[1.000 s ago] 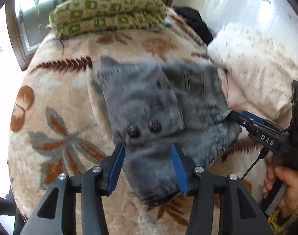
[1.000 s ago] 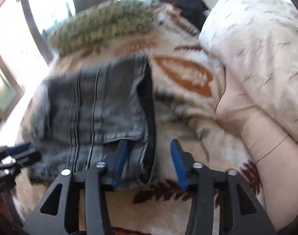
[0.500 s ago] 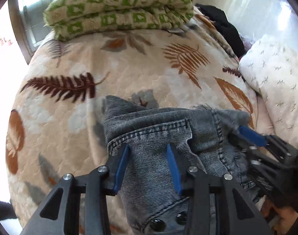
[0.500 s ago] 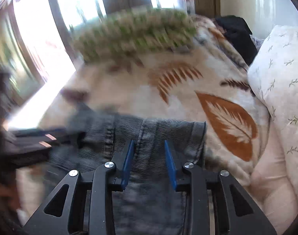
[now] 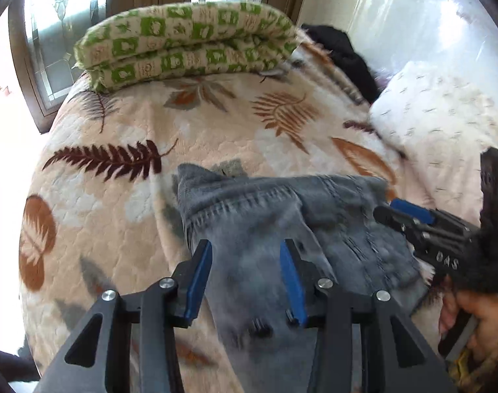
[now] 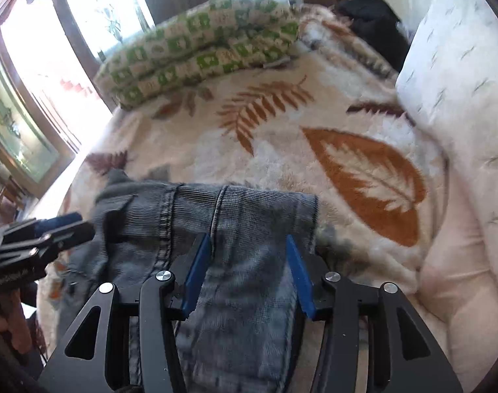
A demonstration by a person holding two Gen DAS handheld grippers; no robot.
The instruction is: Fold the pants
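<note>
Grey jeans point(image 5: 265, 229) lie folded near the leaf-print bedspread's point(image 5: 118, 124) front edge; left gripper point(image 5: 245, 262) and right gripper point(image 6: 249, 262) both hover released.

Grey jeans point(image 5: 265, 229), folded, on bed

Faded grey denim pants point(image 5: 268, 229), coarse and ribbed, lie on a plush fleece blanket point(image 5: 118, 216). The matt black plastic left gripper point(image 5: 245, 275) carries smooth blue pads point(image 5: 199, 278).
</note>
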